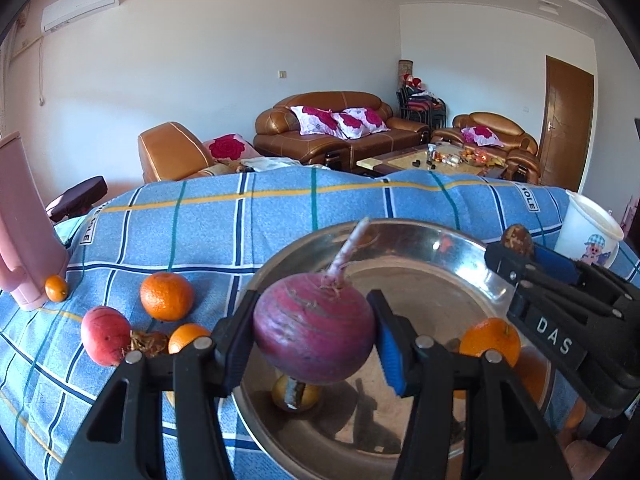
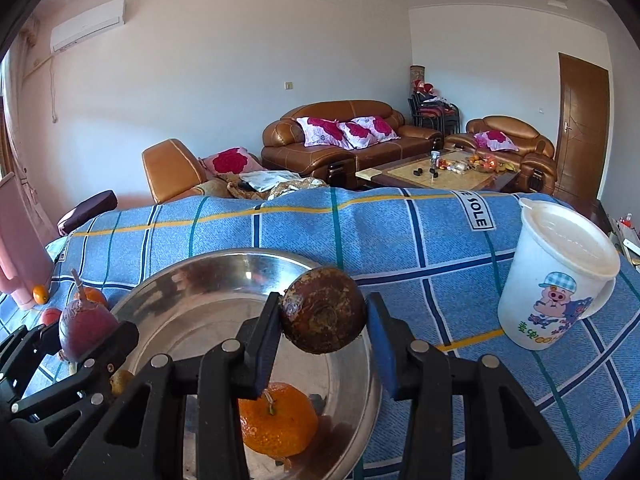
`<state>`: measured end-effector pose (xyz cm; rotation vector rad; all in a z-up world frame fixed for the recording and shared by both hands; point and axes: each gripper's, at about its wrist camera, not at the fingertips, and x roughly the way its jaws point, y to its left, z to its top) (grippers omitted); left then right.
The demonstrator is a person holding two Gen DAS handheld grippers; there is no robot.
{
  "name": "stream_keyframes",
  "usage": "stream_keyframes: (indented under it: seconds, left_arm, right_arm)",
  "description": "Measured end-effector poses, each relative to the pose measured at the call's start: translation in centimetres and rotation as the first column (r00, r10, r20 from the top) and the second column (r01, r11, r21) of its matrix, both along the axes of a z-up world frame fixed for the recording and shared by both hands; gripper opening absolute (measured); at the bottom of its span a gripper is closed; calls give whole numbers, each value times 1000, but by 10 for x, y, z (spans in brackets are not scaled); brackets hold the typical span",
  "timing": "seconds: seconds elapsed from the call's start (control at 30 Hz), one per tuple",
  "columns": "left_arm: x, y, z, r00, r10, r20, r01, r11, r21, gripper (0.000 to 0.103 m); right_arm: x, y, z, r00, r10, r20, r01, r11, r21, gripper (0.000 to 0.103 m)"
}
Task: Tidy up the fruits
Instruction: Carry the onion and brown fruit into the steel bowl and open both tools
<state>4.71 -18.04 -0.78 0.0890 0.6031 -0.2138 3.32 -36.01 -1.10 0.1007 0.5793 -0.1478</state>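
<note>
Left wrist view: the left gripper (image 1: 314, 334) fills the lower middle of the frame, its fingers clamped on a purple-red radish (image 1: 314, 330) whose pale root points up and away. The radish hangs over the near left part of a steel basin (image 1: 420, 240) that sits on a blue checked cloth (image 1: 240, 216). Under the radish, at the basin's near edge, lies a small yellowish fruit (image 1: 296, 394), partly hidden. At right the right gripper (image 1: 520, 246) reaches in over the basin's far right rim — its fingers closed on a dark brown round fruit (image 1: 517, 240). An orange (image 1: 490, 340) lies in the basin below it. On the cloth at left are a larger orange (image 1: 167, 296), a red apple (image 1: 105, 335), a brown dried fruit (image 1: 150, 343), a half-hidden orange (image 1: 188, 337) and a tiny orange (image 1: 56, 288) touching a pink jug (image 1: 24, 232). A white cup (image 1: 588, 236) stands at far right.

Right wrist view: the right gripper (image 2: 323, 318) holds the brown fruit (image 2: 323, 311) between its pads above the basin (image 2: 224, 264) — the orange (image 2: 278, 420) in the basin sits just below. At lower left the left gripper (image 2: 86, 330) grips the radish (image 2: 86, 330). The white cup (image 2: 556, 272), lidded and printed with a cartoon pig, stands on the cloth (image 2: 400, 232) at right.
</note>
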Motion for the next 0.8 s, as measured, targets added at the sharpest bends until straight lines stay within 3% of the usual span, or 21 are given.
stream_keyframes:
  seconds: [0.37,0.8]
  left_arm:
    - [19,-7,-11,996,8,-91,-9,1000,-11,56]
    - [27,-9,-15,992,-5,-126,3,1000,-17,56]
  right_arm:
    - [23,12,-13,989,83,-124,-85,996,-7,44]
    - [24,8,-17,987,94,-130,-90,995,38,45]
